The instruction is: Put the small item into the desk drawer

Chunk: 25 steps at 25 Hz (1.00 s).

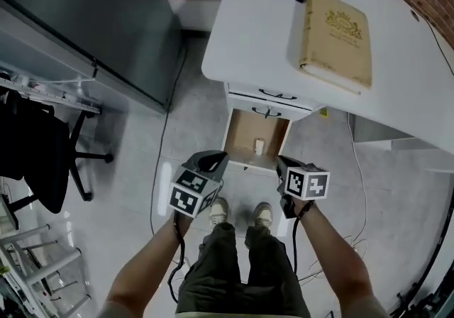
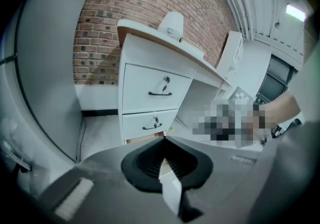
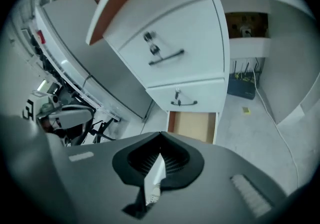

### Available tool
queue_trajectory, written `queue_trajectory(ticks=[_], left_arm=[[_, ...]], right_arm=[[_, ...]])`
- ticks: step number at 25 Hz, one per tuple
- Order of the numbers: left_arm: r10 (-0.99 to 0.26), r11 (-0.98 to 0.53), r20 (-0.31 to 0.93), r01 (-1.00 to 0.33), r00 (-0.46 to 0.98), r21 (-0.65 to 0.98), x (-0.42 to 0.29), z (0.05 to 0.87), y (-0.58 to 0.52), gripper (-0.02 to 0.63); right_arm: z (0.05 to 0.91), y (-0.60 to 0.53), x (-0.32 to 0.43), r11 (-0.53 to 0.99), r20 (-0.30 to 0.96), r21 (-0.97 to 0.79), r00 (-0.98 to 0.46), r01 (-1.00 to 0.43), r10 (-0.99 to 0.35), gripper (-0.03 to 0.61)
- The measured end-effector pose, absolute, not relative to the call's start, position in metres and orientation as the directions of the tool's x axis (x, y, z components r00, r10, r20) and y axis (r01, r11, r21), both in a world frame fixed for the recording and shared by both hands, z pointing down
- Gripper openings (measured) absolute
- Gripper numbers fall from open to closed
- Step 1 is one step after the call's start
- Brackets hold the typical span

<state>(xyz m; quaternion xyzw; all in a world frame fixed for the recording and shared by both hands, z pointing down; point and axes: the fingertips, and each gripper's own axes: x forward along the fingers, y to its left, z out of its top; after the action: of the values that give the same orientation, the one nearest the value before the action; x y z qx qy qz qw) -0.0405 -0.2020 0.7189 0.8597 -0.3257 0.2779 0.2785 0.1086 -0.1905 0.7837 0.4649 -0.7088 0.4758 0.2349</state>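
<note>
**A:** Item, location?

**B:** Item (image 1: 259, 146): a small pale piece lying on the brown bottom of the open drawer (image 1: 243, 130), about mid-width and toward the drawer's front. Nothing touches it.

**A:** Handling?

**B:** It is probably light and stiff, though too small here to tell the material. It may skid on the drawer's smooth board. If it needs lifting, pinch it from above across its narrow sides, with light pressure.

**A:** Grippers?

**B:** Left gripper (image 1: 220, 157): jaws together, nothing between them. Right gripper (image 1: 282, 161): jaws likewise closed and empty. Both hang just outside the drawer's front edge.

**A:** Outstanding?

**B:** The item looks placed, and the drawer stands pulled out.
</note>
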Motion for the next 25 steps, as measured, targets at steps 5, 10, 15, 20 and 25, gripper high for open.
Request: queue_trajectory(ticks=[5,10,15,20,25], left_arm=[[-0.425,-0.631,0.649,-0.72,0.631,0.288,-0.047,0.641,-0.195,0.002],[-0.438,-0.63,0.615,-0.711,0.656,0.31,-0.047,0.564,-0.185,0.003],[-0.508,-0.63,0.539,-0.717,0.672,0.299,-0.048,0.471,-0.178,0.002],[-0.567,-0.659,0.459,-0.711,0.684,0.247,-0.057,0.38,-0.176,0.003],[-0.614,-0.674,0.383,-0.711,0.69,0.2,-0.072,0.3,-0.169,0.003]], right_arm=[[0.668,-0.184,0.105,0.193,0.709,-0.432,-0.464,-0.881,-0.531,0.005],[0.551,-0.174,0.098,0.254,0.631,-0.398,-0.464,-0.881,-0.621,0.003],[0.449,-0.157,0.089,0.311,0.556,-0.357,-0.468,-0.881,-0.687,0.003],[0.355,-0.149,0.08,0.341,0.459,-0.336,-0.468,-0.878,-0.755,0.003],[0.266,-0.143,0.072,0.371,0.327,-0.291,-0.457,-0.882,-0.827,0.003]])
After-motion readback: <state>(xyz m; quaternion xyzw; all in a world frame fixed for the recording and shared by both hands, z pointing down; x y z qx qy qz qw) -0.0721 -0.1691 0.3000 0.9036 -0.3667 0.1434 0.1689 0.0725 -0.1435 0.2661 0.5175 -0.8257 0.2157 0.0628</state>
